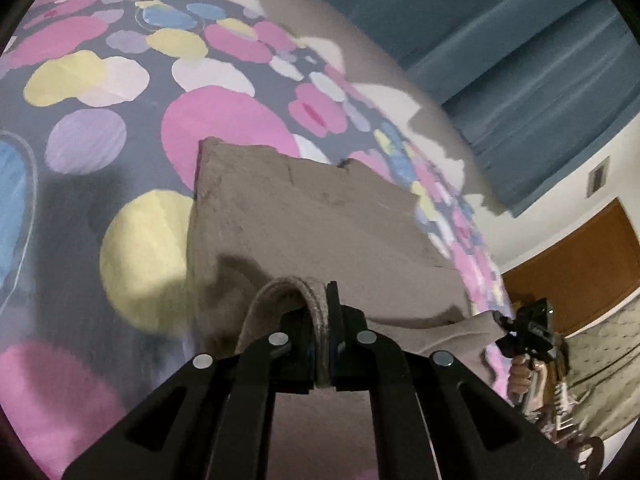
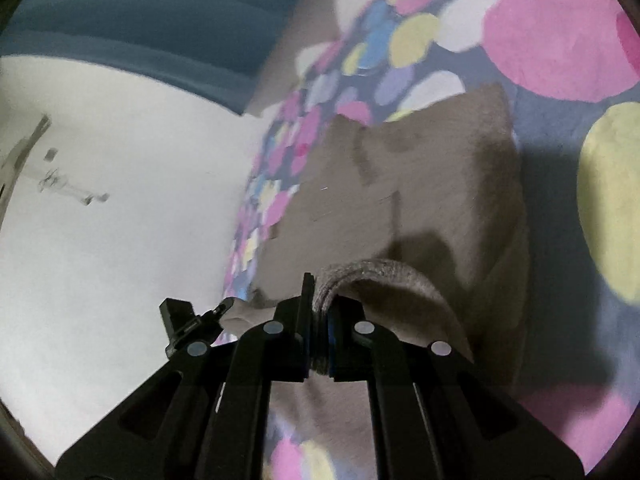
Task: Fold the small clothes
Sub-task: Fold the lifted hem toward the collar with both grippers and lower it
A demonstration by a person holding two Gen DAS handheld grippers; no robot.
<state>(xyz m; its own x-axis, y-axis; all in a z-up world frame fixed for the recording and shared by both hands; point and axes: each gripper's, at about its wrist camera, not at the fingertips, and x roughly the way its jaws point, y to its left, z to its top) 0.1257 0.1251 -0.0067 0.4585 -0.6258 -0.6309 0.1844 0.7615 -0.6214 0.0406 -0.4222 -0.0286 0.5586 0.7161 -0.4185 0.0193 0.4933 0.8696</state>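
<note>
A bedspread (image 1: 120, 128) printed with pink, yellow, blue and lilac spots fills the view, with a blue curtain (image 1: 500, 40) at 1 o'clock. On it lies the beige garment (image 1: 312, 224) (a small, fuzzy-looking piece), its near hem lifted off the spread. The left claw (image 1: 320, 340) is closed tight on one bunched corner of that hem; the right claw (image 2: 320, 320) pinches the other corner, at 6 o'clock in each wrist view.
</note>
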